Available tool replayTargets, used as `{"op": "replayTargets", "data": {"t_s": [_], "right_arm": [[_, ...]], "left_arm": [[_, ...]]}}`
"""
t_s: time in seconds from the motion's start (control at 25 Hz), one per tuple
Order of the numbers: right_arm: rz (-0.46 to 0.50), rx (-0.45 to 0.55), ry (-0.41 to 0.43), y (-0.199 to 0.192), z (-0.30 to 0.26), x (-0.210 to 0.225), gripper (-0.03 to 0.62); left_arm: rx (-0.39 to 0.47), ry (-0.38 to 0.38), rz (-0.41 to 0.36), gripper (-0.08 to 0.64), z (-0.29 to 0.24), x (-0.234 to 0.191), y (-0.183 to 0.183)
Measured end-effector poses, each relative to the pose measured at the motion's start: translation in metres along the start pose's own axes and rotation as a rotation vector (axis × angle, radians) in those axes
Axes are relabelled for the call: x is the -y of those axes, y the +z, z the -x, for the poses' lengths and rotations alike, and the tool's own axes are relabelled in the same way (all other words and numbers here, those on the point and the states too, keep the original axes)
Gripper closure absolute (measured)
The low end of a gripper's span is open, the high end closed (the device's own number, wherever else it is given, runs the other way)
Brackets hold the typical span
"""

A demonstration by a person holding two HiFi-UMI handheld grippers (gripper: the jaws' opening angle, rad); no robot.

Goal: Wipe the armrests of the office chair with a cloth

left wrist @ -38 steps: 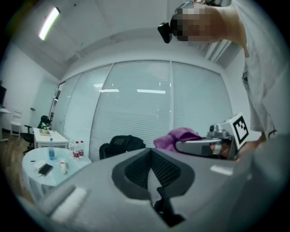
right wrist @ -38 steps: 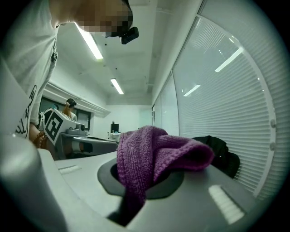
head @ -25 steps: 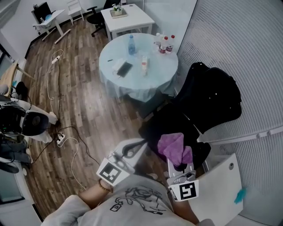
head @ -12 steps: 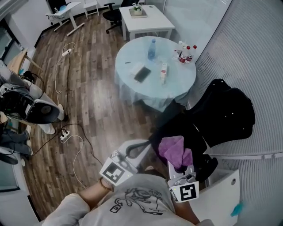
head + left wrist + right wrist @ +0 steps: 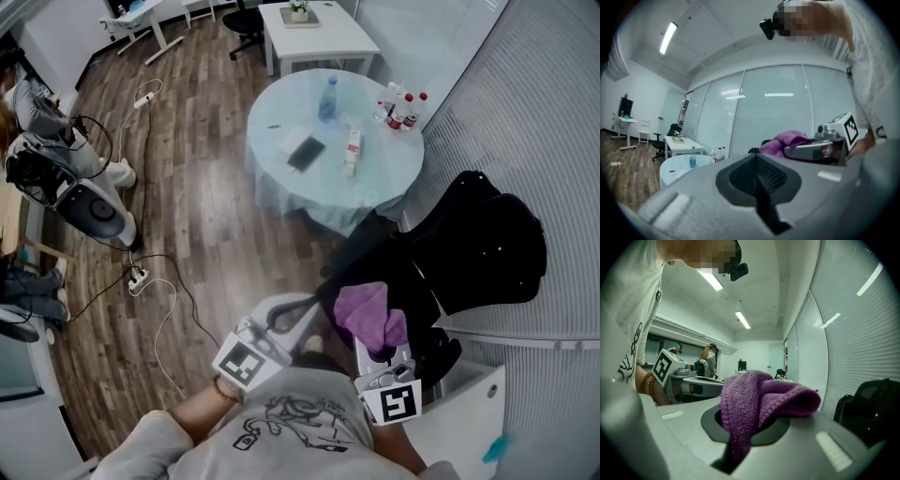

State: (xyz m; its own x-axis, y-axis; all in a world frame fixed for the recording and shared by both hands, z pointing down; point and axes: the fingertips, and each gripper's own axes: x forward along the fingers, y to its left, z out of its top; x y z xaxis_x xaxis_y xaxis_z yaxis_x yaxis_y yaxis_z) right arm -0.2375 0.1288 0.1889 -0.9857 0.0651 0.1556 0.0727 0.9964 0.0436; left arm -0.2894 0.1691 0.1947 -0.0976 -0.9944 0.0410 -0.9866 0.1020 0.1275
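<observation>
The black office chair (image 5: pixel 450 244) stands against the slatted wall, just beyond both grippers; its armrests are hard to tell apart in the dark shape. My right gripper (image 5: pixel 382 354) is shut on a purple cloth (image 5: pixel 370 314), which bunches up over the chair's near edge. In the right gripper view the cloth (image 5: pixel 759 394) drapes out of the closed jaws of the right gripper (image 5: pixel 745 427), with the chair (image 5: pixel 867 404) at the right. My left gripper (image 5: pixel 281 319) is shut with nothing in it, left of the chair. The left gripper view shows its jaws (image 5: pixel 757 164) closed and the cloth (image 5: pixel 785 140) beyond.
A round table (image 5: pixel 281 173) with bottles (image 5: pixel 403 108) and a phone stands beyond the chair. Cables and a power strip (image 5: pixel 136 278) lie on the wood floor at left, near a machine (image 5: pixel 89 211). A white panel (image 5: pixel 469 412) is at the lower right.
The head view has swung, so the table and chair sit further right and up in frame. Both grippers and the cloth keep their places near the chair.
</observation>
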Motion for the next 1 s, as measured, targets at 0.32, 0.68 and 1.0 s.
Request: {"op": "replayTargets", "data": {"t_s": [0.32,0.68,1.0], "right_arm": [[-0.035,-0.043,0.017,-0.027,-0.01,0.013,0.563],[-0.071,-0.121,0.046,-0.071,-0.012,0.017,0.563],[-0.068,-0.152,0.057,-0.093,-0.023,0.033,0.563]], "left_arm": [[-0.048,0.016,0.046,0.557,-0.015,-0.007,-0.029],[-0.108,0.014,0.089,0.557,-0.026,-0.005,-0.075],[-0.135,0.005,0.09,0.557,-0.043,-0.014,-0.096]]}}
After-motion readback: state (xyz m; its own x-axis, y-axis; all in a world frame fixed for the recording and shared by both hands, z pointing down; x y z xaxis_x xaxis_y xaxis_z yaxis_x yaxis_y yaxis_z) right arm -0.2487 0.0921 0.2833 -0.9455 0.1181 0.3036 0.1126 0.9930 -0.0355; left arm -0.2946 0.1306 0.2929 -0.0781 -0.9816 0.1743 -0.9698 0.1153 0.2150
